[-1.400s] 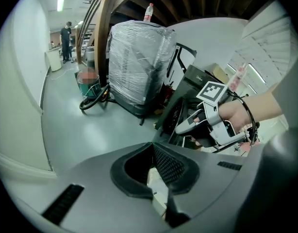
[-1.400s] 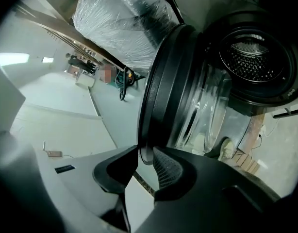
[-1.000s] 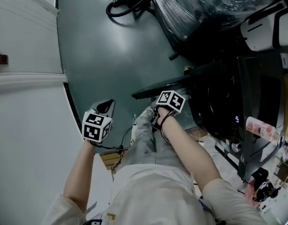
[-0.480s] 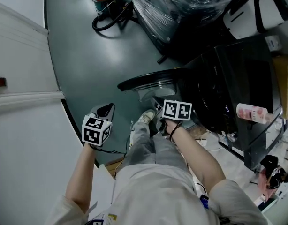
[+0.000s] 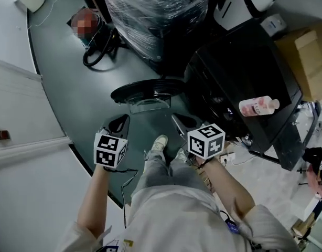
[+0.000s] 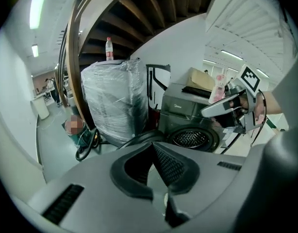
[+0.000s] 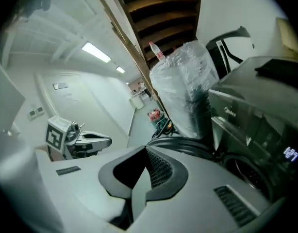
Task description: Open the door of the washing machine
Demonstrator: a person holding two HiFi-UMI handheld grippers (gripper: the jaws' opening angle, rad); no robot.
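- Up at eleven o'clock from the right gripper (image 5: 183, 124) in the head view: washing machine door (image 5: 148, 90), already swung wide off the black washing machine (image 5: 239, 72), seen nearly edge-on, glass bowl bulging toward six
- Long axis of that door running nine to three across the head view, hinge end at three against the cabinet, free end at nine
- Clenched tight on nothing, right gripper, at six o'clock below the hinge end, nearer of the two to the machine front
- Likewise pinched together and empty, left gripper (image 5: 119, 124), at six o'clock below the free end, apart from it
- Round drum opening (image 6: 192, 138) laid bare in the left gripper view, at one o'clock beyond the closed tips
- Judging by that bare drum, probably finished; for any wider swing, a nudge on the free end toward twelve, best from the left gripper as the nearer one
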